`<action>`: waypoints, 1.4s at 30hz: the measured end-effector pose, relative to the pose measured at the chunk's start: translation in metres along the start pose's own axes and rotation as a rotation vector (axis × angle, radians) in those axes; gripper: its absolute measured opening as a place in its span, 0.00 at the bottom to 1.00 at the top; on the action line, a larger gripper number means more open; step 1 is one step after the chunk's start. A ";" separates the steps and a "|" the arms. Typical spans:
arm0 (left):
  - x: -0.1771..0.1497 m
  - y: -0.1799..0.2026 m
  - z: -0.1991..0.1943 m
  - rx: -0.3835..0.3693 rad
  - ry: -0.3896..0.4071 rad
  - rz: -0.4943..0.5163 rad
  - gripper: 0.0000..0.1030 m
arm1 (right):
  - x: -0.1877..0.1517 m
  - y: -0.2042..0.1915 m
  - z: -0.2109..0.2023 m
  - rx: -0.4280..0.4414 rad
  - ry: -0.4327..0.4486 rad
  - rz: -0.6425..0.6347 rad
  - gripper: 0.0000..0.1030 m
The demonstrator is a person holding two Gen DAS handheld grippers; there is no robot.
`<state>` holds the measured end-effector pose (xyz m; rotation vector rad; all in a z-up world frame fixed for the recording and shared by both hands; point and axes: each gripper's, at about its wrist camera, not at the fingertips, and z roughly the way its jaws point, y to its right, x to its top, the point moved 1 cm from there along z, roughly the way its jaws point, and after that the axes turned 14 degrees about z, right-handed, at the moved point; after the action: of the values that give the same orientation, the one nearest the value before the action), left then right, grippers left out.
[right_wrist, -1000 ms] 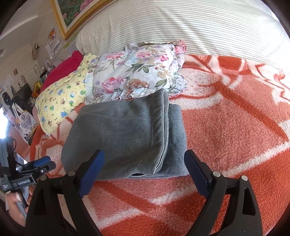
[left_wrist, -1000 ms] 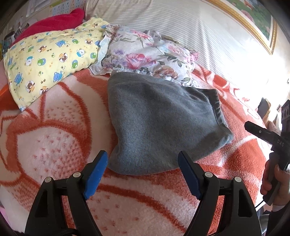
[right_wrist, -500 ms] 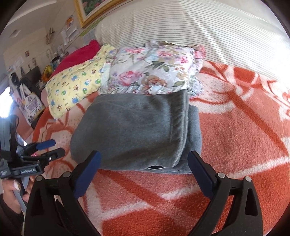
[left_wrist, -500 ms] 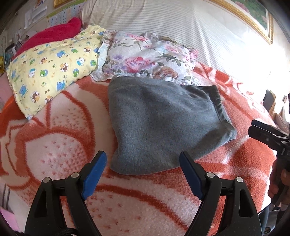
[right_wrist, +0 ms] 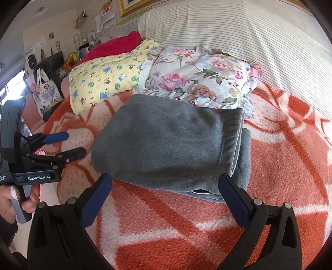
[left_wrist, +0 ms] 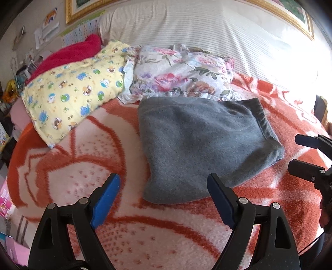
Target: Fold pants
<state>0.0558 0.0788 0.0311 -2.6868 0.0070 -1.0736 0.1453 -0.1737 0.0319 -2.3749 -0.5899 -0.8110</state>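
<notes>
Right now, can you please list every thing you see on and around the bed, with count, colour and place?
pants: one, grey, folded, on the blanket in front of both grippers
blanket: one, orange and white, covers the bed
floral pillow: one, white with pink flowers, just behind the pants
yellow pillow: one, yellow with cartoon animals, left of the floral pillow
red cloth: one, behind the yellow pillow
striped cover: one, white, at the back
picture frame: gold, on the wall
left gripper: black with blue fingers, opening, nothing between
right gripper: same, opening, nothing between
</notes>
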 end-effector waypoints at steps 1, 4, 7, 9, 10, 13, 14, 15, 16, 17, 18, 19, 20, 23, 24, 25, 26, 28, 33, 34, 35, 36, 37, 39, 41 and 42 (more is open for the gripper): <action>0.000 0.000 0.000 0.001 -0.001 0.003 0.85 | 0.001 0.000 0.001 0.003 -0.002 -0.005 0.99; 0.001 -0.002 0.000 0.008 0.001 0.001 0.86 | 0.003 0.001 0.003 0.008 -0.009 -0.014 0.99; 0.003 -0.005 0.006 0.010 -0.023 -0.013 0.88 | 0.006 0.002 0.005 0.020 -0.014 -0.023 0.99; 0.004 -0.006 0.009 0.011 -0.029 -0.023 0.89 | 0.009 0.003 0.007 0.028 -0.021 -0.030 0.99; 0.005 -0.007 0.011 0.008 -0.035 -0.025 0.89 | 0.010 0.003 0.008 0.029 -0.025 -0.034 0.99; 0.006 -0.008 0.016 -0.010 -0.045 -0.039 0.89 | 0.013 0.003 0.013 0.028 -0.040 -0.055 0.99; 0.006 -0.008 0.017 -0.019 -0.045 -0.046 0.89 | 0.014 0.003 0.015 0.029 -0.045 -0.063 0.99; 0.007 -0.008 0.018 -0.028 -0.045 -0.053 0.89 | 0.015 0.003 0.017 0.030 -0.049 -0.068 0.99; 0.007 -0.009 0.020 -0.035 -0.045 -0.059 0.89 | 0.016 0.003 0.018 0.031 -0.052 -0.071 0.99; 0.008 -0.009 0.022 -0.041 -0.046 -0.064 0.89 | 0.016 0.004 0.020 0.030 -0.058 -0.074 0.99; 0.009 -0.009 0.023 -0.043 -0.049 -0.067 0.89 | 0.017 0.005 0.023 0.029 -0.065 -0.075 0.99; 0.010 -0.008 0.025 -0.043 -0.052 -0.068 0.89 | 0.017 0.007 0.025 0.028 -0.069 -0.076 0.99; 0.010 -0.008 0.026 -0.044 -0.054 -0.068 0.89 | 0.017 0.008 0.027 0.029 -0.074 -0.076 0.99; 0.013 -0.005 0.031 -0.045 -0.059 -0.059 0.89 | 0.017 0.012 0.032 0.031 -0.087 -0.077 0.99; 0.014 -0.003 0.033 -0.045 -0.060 -0.055 0.89 | 0.017 0.013 0.034 0.030 -0.090 -0.078 0.99; 0.015 -0.003 0.035 -0.047 -0.062 -0.052 0.89 | 0.017 0.015 0.036 0.029 -0.093 -0.078 0.99; 0.016 -0.001 0.036 -0.048 -0.063 -0.048 0.89 | 0.018 0.017 0.037 0.029 -0.095 -0.076 0.99; 0.018 0.001 0.039 -0.047 -0.066 -0.040 0.89 | 0.019 0.022 0.039 0.025 -0.097 -0.070 0.99; 0.024 0.007 0.047 -0.054 -0.071 -0.030 0.89 | 0.022 0.034 0.042 0.024 -0.099 -0.043 0.99; 0.025 0.009 0.047 -0.056 -0.072 -0.028 0.89 | 0.022 0.035 0.042 0.024 -0.099 -0.042 0.99; 0.026 0.010 0.048 -0.058 -0.072 -0.026 0.89 | 0.023 0.036 0.041 0.024 -0.099 -0.040 0.99; 0.026 0.011 0.048 -0.059 -0.072 -0.025 0.89 | 0.023 0.037 0.041 0.024 -0.100 -0.039 0.99; 0.027 0.011 0.048 -0.060 -0.071 -0.023 0.89 | 0.023 0.038 0.041 0.024 -0.101 -0.039 0.99; 0.027 0.013 0.048 -0.057 -0.066 -0.019 0.89 | 0.024 0.039 0.041 0.024 -0.100 -0.042 0.99; 0.028 0.014 0.049 -0.058 -0.066 -0.017 0.89 | 0.024 0.040 0.040 0.028 -0.098 -0.044 0.99; 0.028 0.014 0.049 -0.060 -0.066 -0.018 0.89 | 0.023 0.040 0.040 0.029 -0.098 -0.044 0.99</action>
<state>0.1107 0.0742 0.0121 -2.7800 0.0037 -1.0048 0.2007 -0.1734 0.0068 -2.3938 -0.6917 -0.7030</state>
